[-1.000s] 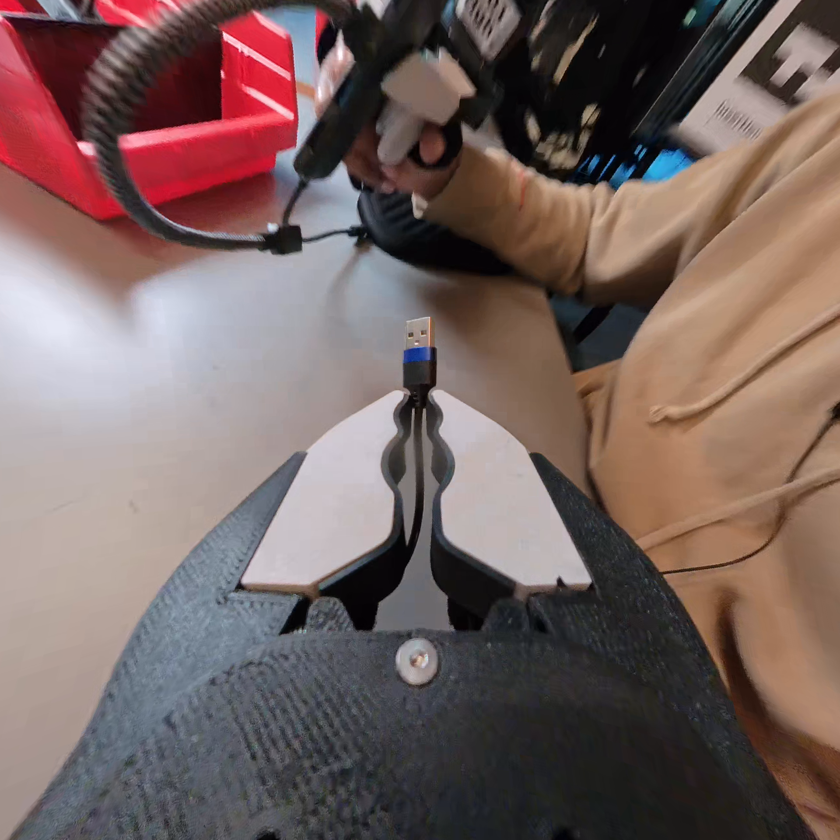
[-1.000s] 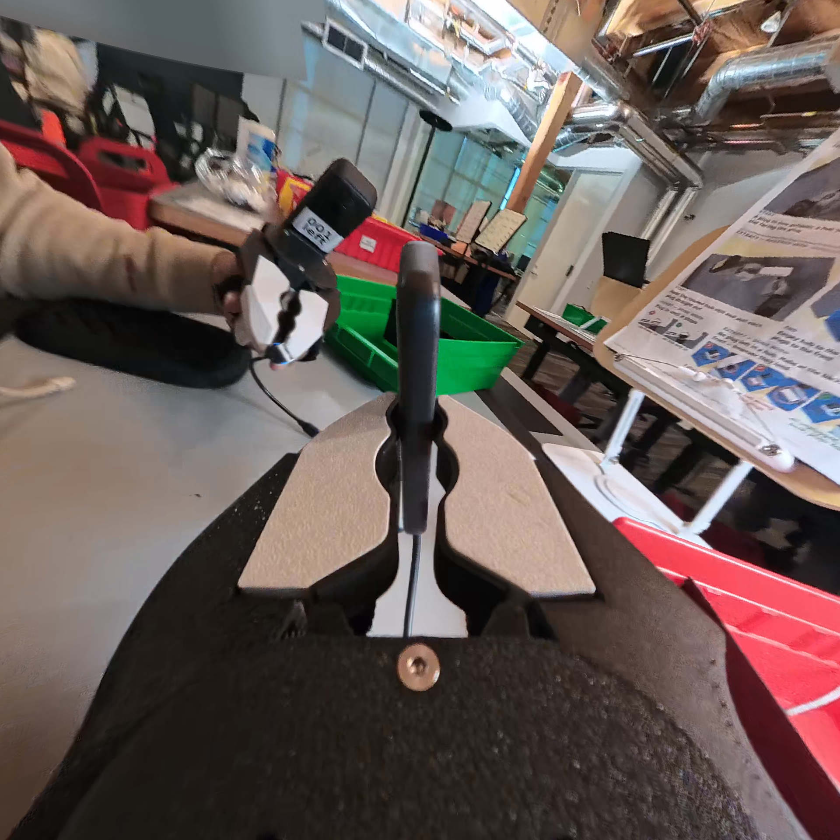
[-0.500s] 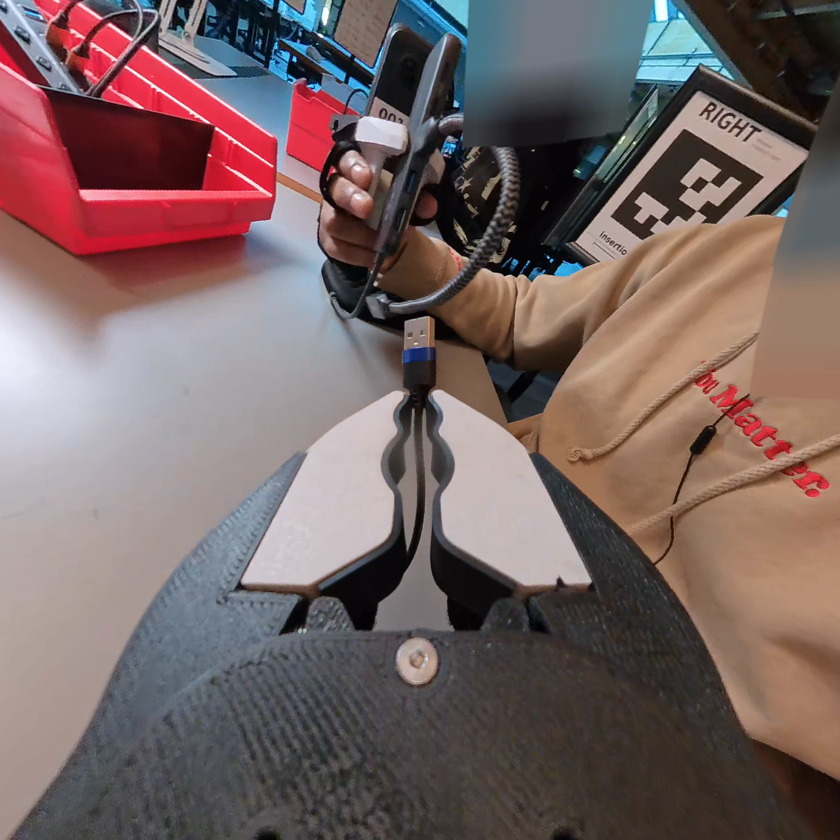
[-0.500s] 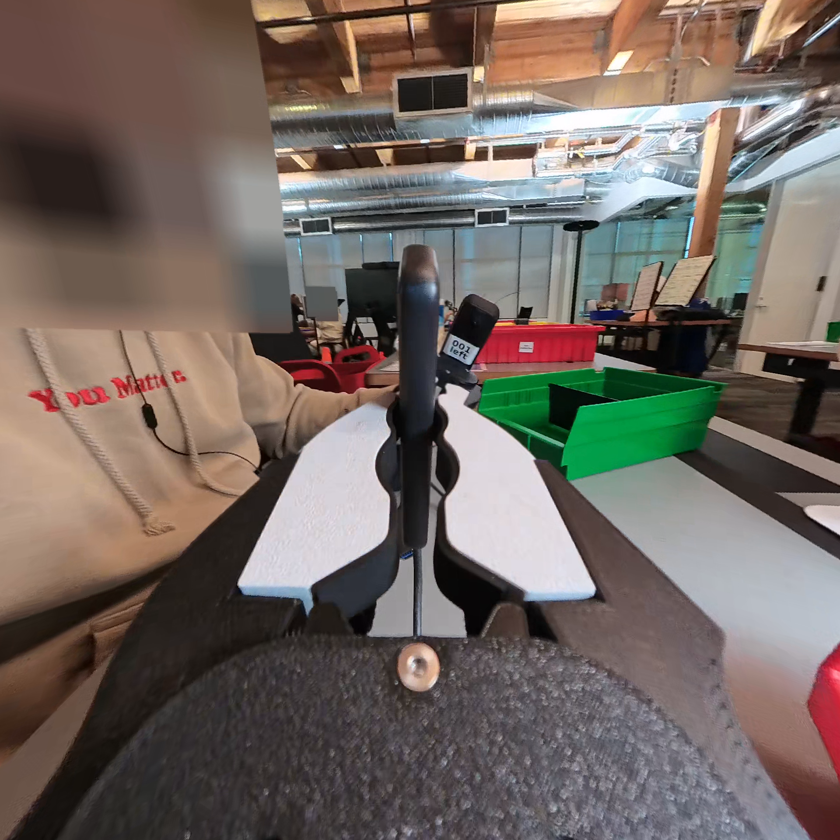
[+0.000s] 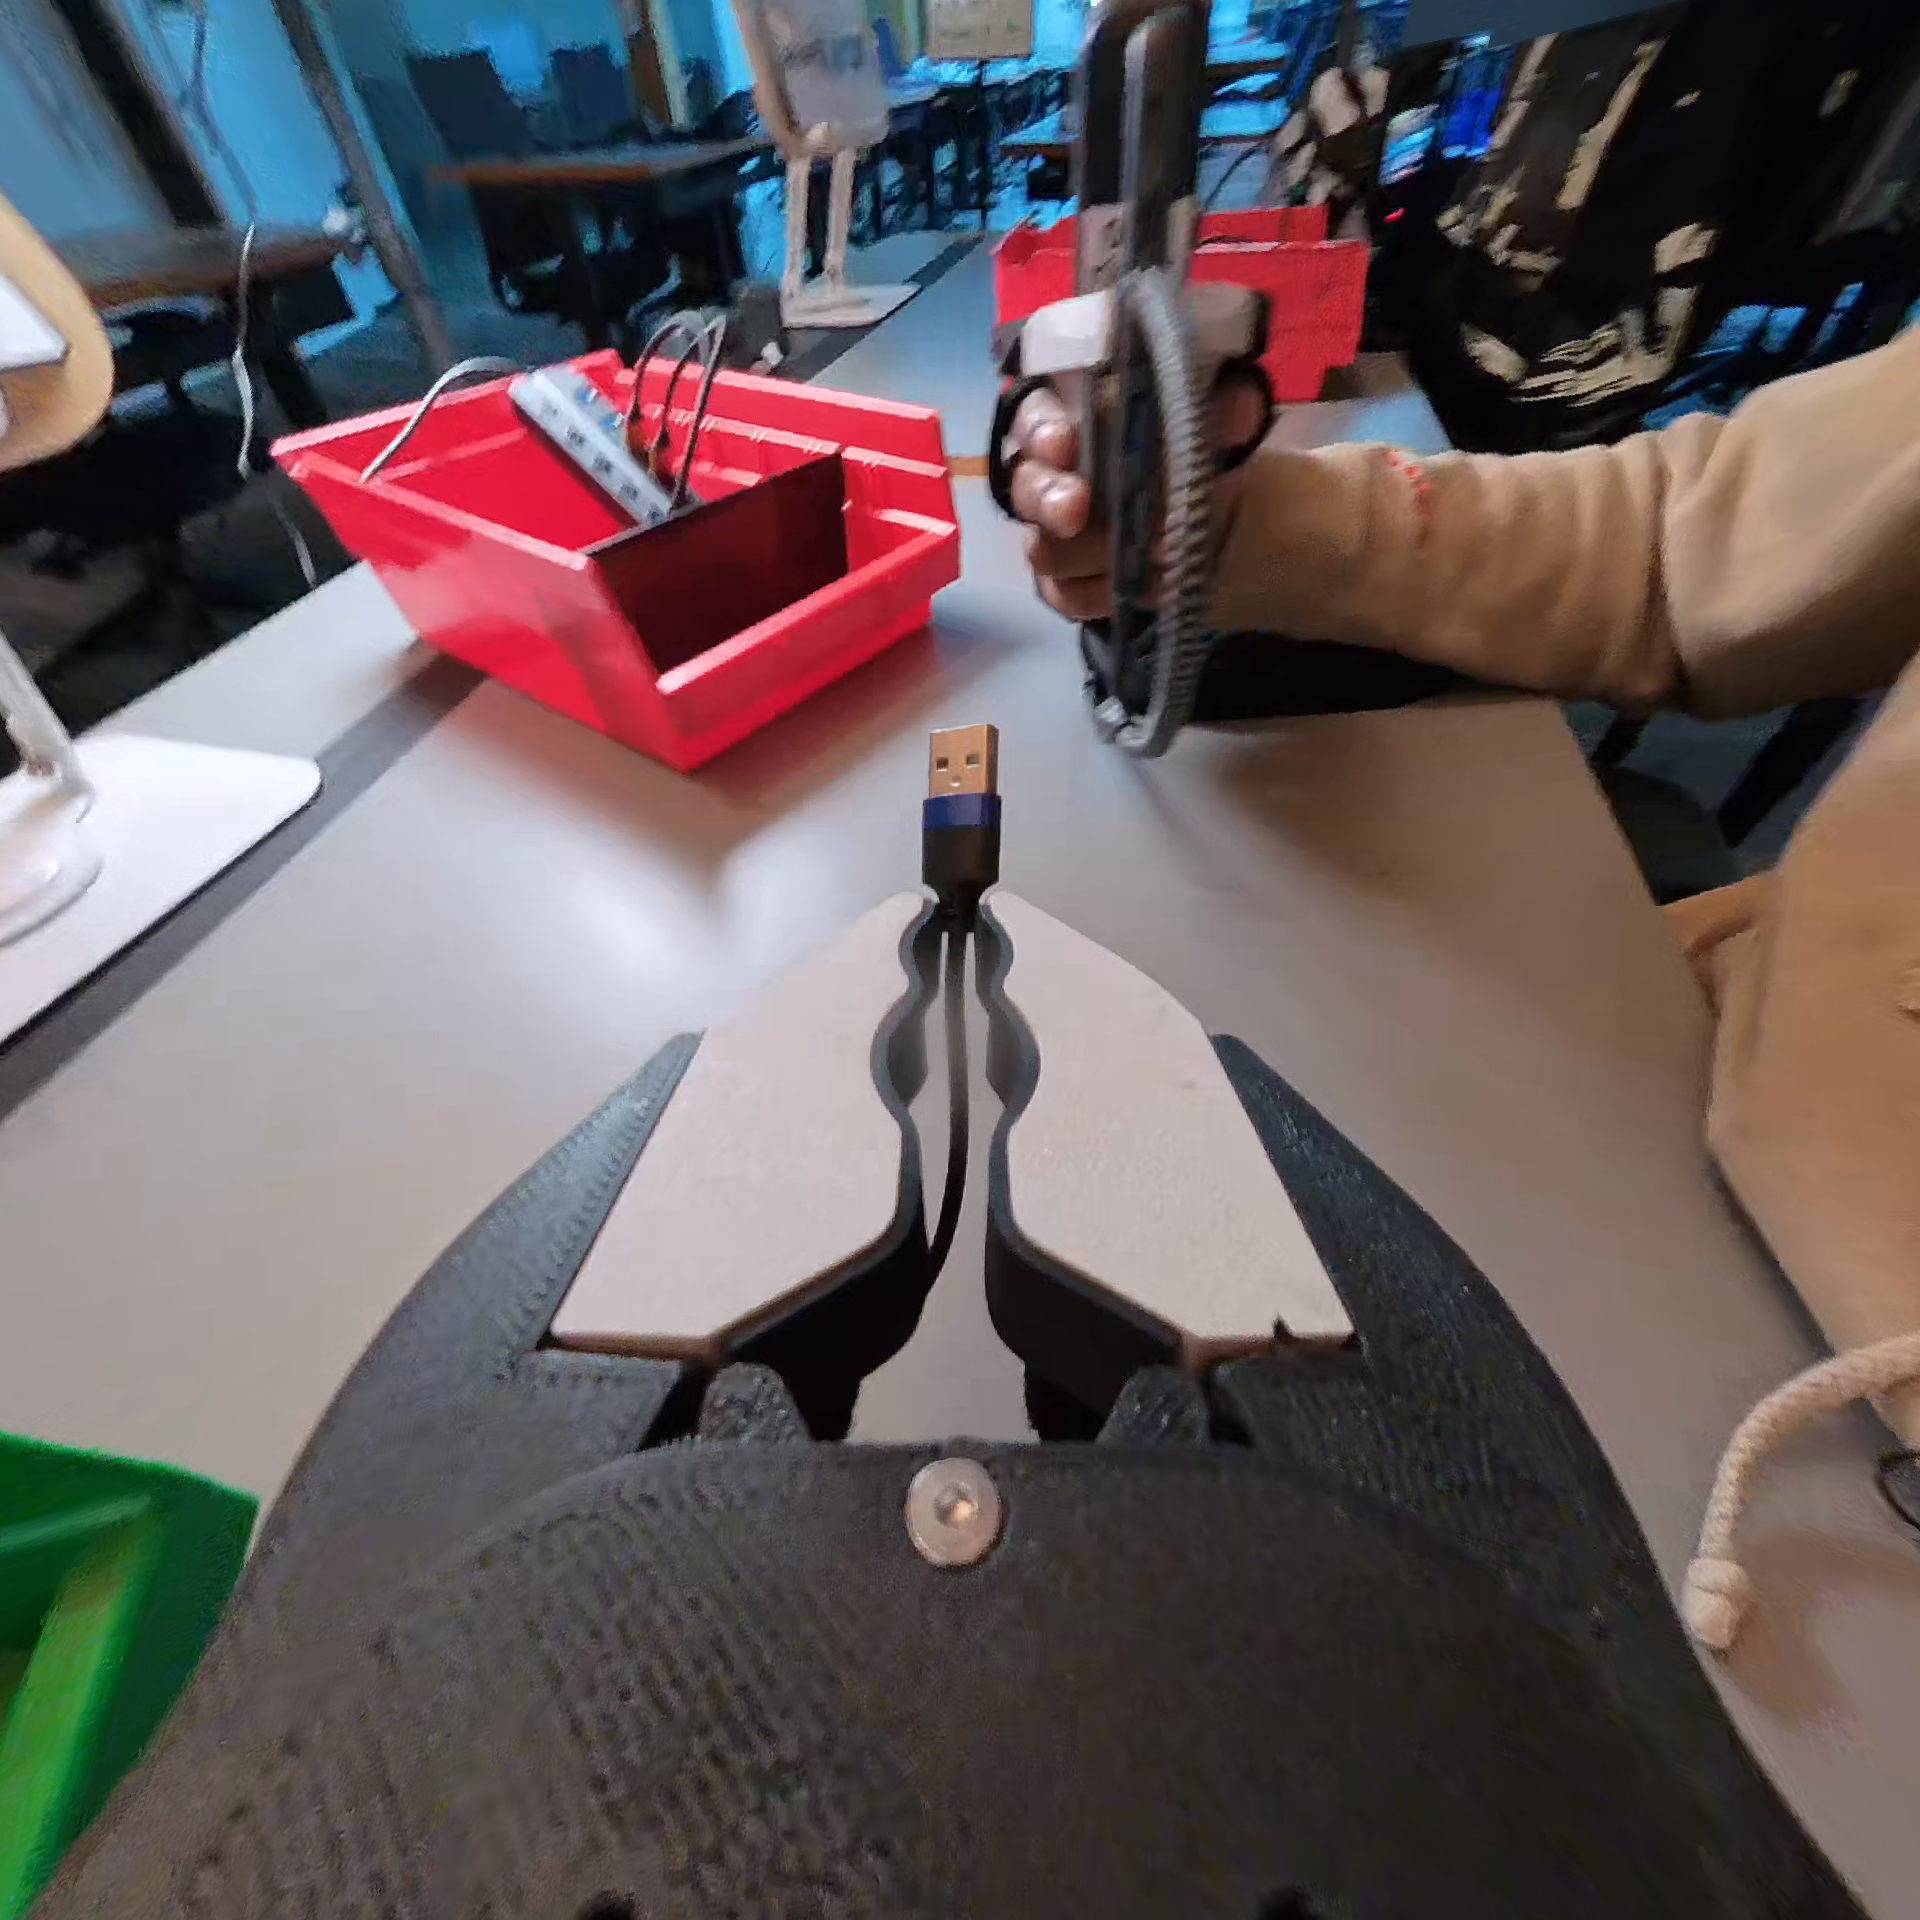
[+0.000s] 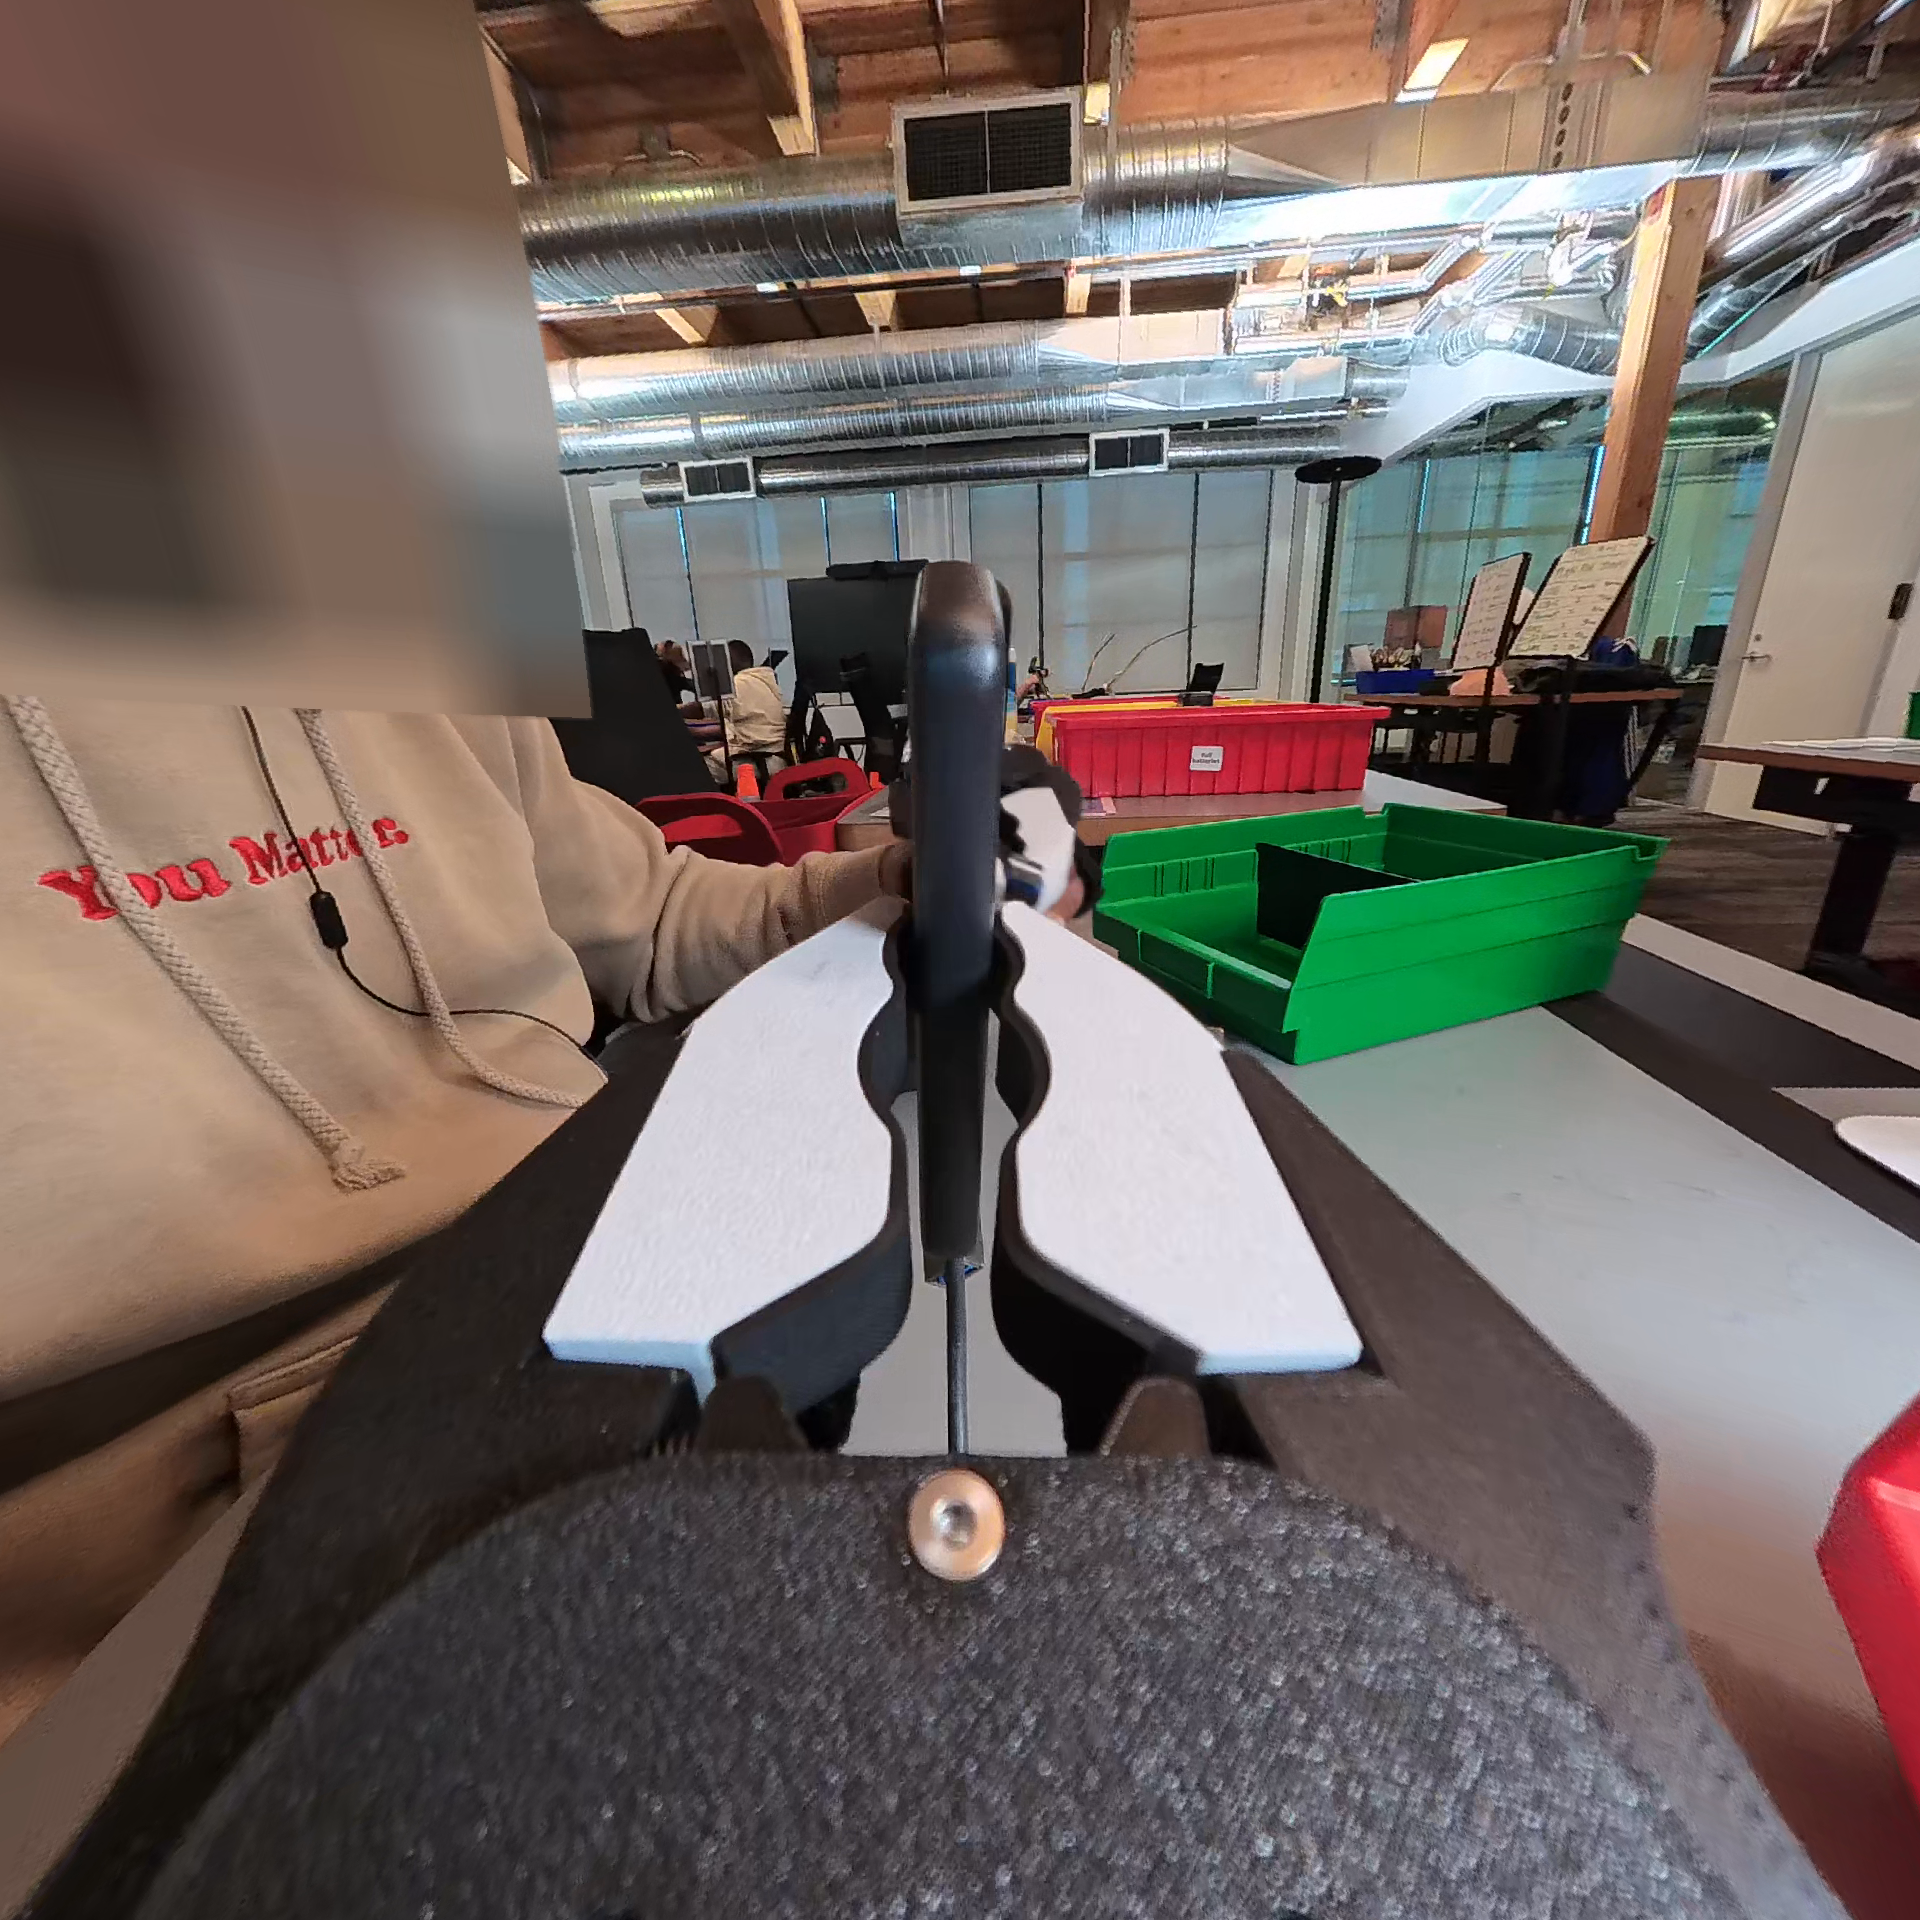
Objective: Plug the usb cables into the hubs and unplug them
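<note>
The grey table [image 5: 436,935] carries everything in view, and the person's tan hooded sweatshirt [image 6: 208,1039] fills the left of the right wrist view. A red bin [image 5: 665,634] sits on the table ahead and to the left of the left gripper; a silver USB hub [image 5: 592,442] leans inside it with cables [image 5: 675,395] already seated in its ports. A second red bin [image 5: 1288,281] stands farther back. A green bin [image 6: 1371,935] with a black divider sits on the table to the right in the right wrist view, just behind the left gripper as seen from there.

The left gripper [image 5: 958,914] is clamped on a black USB cable [image 5: 954,1091]. The cord runs down the channel between the two fingers, and the plug [image 5: 962,800], with its blue collar and bare metal tip, stands clear of the fingertips, pointing forward above the table and touching nothing.

The right gripper [image 6: 954,935] is closed on a dark, slim hub [image 6: 954,831], held edge-on and upright between the fingers, with a thin lead [image 6: 956,1361] leaving its lower end toward the camera. In the left wrist view this hub [image 5: 1127,166] is raised well above the plug and to its right, with a braided cable [image 5: 1174,520] looping down beside the person's hand [image 5: 1049,488]. Plug and hub are apart.
</note>
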The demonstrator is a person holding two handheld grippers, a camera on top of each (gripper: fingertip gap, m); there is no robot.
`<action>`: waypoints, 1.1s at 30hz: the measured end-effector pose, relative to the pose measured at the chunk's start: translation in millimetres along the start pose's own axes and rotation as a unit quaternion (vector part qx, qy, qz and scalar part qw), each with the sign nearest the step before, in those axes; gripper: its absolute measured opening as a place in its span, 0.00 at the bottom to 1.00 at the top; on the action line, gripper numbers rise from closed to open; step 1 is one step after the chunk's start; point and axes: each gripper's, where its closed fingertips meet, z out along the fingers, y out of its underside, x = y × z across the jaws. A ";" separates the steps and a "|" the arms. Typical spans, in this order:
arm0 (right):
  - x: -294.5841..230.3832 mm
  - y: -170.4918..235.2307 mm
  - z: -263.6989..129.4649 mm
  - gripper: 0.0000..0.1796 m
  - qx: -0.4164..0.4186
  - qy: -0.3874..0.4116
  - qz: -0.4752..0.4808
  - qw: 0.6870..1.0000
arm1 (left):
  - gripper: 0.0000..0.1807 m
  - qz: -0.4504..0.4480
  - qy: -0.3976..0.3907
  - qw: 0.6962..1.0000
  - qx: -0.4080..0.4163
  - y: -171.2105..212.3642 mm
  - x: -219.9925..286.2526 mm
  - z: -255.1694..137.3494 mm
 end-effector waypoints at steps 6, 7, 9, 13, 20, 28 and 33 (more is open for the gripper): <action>1.1 -5.3 -4.8 0.07 0.016 -0.004 0.013 1.000 | 0.03 -0.257 0.332 0.907 0.026 -38.9 57.3 -36.5; 1.6 -5.6 -5.2 0.07 0.018 -0.004 0.015 1.000 | 0.03 -0.323 0.364 0.874 0.003 -31.6 53.1 -35.8; 3.0 -5.2 -5.8 0.07 0.017 0.000 0.016 1.000 | 0.04 -0.382 0.314 0.867 -0.064 8.9 29.0 -14.4; 5.2 -4.6 -7.6 0.07 0.015 0.010 0.015 1.000 | 0.04 -0.380 0.185 0.892 -0.161 75.3 -11.1 10.8; 10.1 -1.2 -8.6 0.07 0.009 0.020 0.022 1.000 | 0.05 -0.245 0.008 0.941 -0.232 111.4 -46.5 15.9; 14.5 -2.6 -10.6 0.07 0.008 0.037 0.014 0.999 | 0.08 -0.169 -0.063 0.938 -0.296 123.3 -29.7 23.4; 15.9 -4.0 -10.3 0.07 0.006 0.050 -0.005 0.999 | 0.09 -0.145 -0.093 0.939 -0.298 123.7 -34.1 31.8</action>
